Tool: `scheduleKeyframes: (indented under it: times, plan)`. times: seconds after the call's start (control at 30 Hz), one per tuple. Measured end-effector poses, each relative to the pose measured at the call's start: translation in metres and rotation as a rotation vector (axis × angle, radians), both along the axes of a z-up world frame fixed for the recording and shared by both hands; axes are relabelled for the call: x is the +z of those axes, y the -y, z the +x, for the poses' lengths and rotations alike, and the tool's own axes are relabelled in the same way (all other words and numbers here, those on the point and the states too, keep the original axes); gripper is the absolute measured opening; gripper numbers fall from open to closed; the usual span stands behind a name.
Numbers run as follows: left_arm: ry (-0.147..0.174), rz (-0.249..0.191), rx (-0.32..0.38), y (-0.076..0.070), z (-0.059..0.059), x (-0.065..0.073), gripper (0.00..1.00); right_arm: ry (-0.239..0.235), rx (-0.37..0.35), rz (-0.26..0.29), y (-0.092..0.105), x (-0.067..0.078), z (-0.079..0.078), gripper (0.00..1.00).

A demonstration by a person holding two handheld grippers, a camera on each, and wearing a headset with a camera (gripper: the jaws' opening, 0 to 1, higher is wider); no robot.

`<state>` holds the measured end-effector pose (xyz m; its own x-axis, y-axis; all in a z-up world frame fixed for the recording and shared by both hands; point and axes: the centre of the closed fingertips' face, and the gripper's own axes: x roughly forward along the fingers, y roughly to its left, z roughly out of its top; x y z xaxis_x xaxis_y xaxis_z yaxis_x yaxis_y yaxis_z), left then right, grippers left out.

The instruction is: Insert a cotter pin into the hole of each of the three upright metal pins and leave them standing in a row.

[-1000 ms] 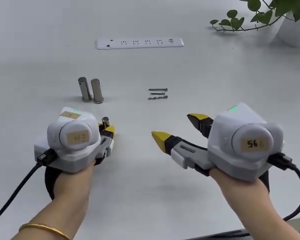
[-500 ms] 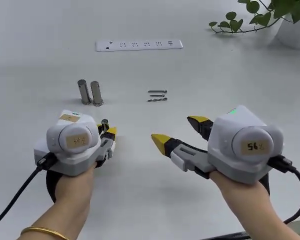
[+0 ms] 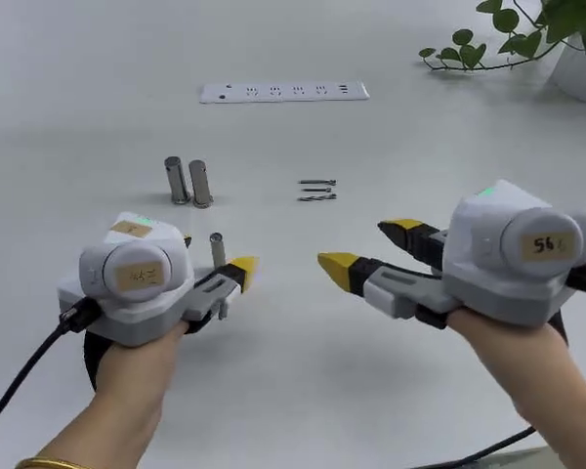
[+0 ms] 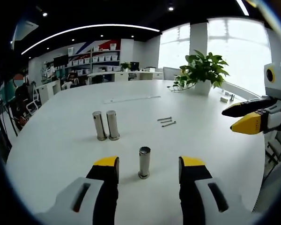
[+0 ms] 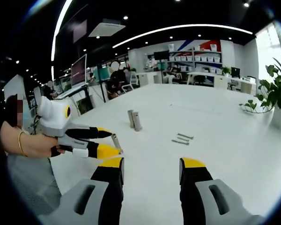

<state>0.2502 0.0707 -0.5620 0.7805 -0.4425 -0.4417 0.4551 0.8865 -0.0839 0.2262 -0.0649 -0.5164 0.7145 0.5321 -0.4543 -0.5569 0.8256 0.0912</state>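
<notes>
shiny pin (image 4: 144, 165) upright, seemingly untouched, inside wide left claw (image 4: 149, 161); right claw (image 5: 152, 163) wide, empty

An open-plan office: a big white table (image 4: 51, 140), desks (image 5: 203, 75) with monitors (image 5: 78, 70) and chairs (image 4: 30, 105), shelves (image 4: 91, 52), a potted plant (image 4: 201, 70), ceiling strip lights (image 5: 178, 29).

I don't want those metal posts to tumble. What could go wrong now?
The lone metal pin stands between the open jaws of the left gripper; a sideways nudge could tip it. The two other pins stand close together, so knocking one may fell both. The cotter pins lie thin and bunched; the open right gripper might pinch two or slip.
</notes>
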Motion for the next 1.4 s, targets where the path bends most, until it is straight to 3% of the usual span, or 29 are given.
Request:
scheduleKeyframes:
  times: [0.17, 0.33, 0.37, 0.57, 0.7, 0.8, 0.9, 0.97, 1.17, 1.23, 1.4]
  plan:
    - [0.006, -0.024, -0.01, -0.007, -0.01, 0.007, 0.64, -0.01, 0.09, -0.061, -0.004, 0.003, 0.01, 0.4]
    - [0.013, -0.008, -0.02, -0.017, -0.018, 0.016, 0.76, -0.039, 0.132, -0.089, -0.006, -0.001, 0.026, 0.38]
    - [0.017, -0.013, -0.016, -0.019, -0.019, 0.018, 0.78, -0.047, 0.146, -0.103, -0.006, -0.002, 0.035, 0.37]
    - [0.038, -0.001, -0.041, -0.024, -0.027, 0.028, 0.91, -0.105, 0.191, -0.143, -0.005, -0.011, 0.049, 0.35]
    - [0.051, -0.028, -0.048, -0.024, -0.032, 0.034, 0.98, -0.121, 0.204, -0.182, -0.004, -0.016, 0.058, 0.34]
    - [0.041, -0.026, -0.061, -0.024, -0.034, 0.034, 0.99, -0.126, 0.212, -0.213, 0.0, -0.021, 0.075, 0.34]
    - [0.036, -0.026, -0.07, -0.027, -0.036, 0.033, 0.99, -0.136, 0.223, -0.238, -0.001, -0.022, 0.076, 0.32]
    - [0.034, -0.024, -0.069, -0.028, -0.036, 0.033, 0.99, -0.146, 0.227, -0.25, 0.0, -0.027, 0.09, 0.31]
    - [0.036, -0.023, -0.075, -0.031, -0.039, 0.037, 0.99, -0.181, 0.234, -0.282, 0.001, -0.035, 0.099, 0.27]
    - [0.034, -0.02, -0.074, -0.033, -0.04, 0.038, 0.99, -0.189, 0.241, -0.292, 0.001, -0.038, 0.111, 0.27]
    - [0.034, -0.023, -0.074, -0.037, -0.042, 0.041, 0.99, -0.208, 0.259, -0.329, 0.002, -0.043, 0.123, 0.24]
